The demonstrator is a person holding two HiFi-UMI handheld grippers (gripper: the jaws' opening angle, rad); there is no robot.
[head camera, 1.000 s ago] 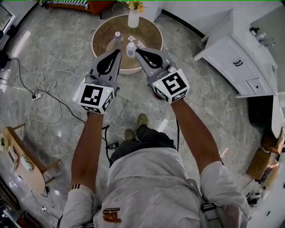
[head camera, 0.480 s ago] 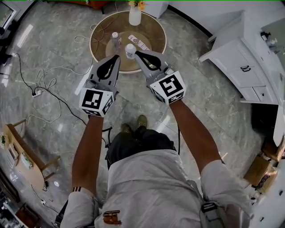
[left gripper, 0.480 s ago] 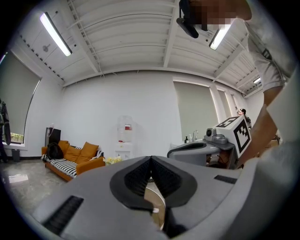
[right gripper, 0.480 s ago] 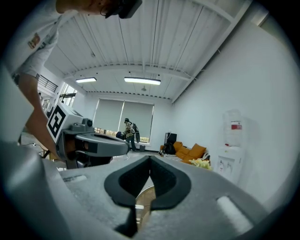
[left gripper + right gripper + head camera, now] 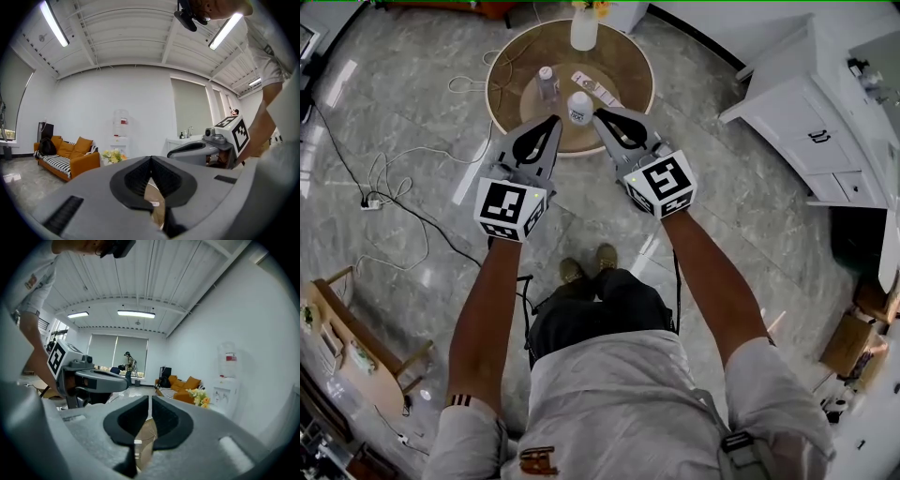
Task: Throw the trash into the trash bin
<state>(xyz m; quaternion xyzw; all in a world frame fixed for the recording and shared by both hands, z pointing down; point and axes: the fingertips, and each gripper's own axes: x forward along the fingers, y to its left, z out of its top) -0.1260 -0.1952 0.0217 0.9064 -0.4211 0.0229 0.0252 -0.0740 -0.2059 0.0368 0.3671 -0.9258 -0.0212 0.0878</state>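
Brown wood makes the round table (image 5: 633, 70) far below me in the head view. On it stand a white-capped bottle (image 5: 578, 106), a clear bottle (image 5: 547, 82) and a flat wrapper (image 5: 595, 87). A white vase (image 5: 584, 28) is at the far side. I think the bottles and the wrapper are the trash. My left gripper (image 5: 552, 120) and my right gripper (image 5: 599, 113) point at the table side by side. The white-capped bottle shows just past their tips, between the two. It stands upright. It looks a bit closer to my right gripper, so I think that one should get it. I see no trash bin here.

In the left gripper view, my black pads (image 5: 136, 176) are pressed together at the tip and nothing is in them. Through the small gap under them I see a bit of the brown table, low down. An orange sofa (image 5: 70, 159) and yellow flowers (image 5: 112, 156) sit far off.

In the right gripper view, my jaws are closed too, with only a thin line between the pads, and they are empty. The table shows below them again. Both grippers must open before either can grab a bottle.
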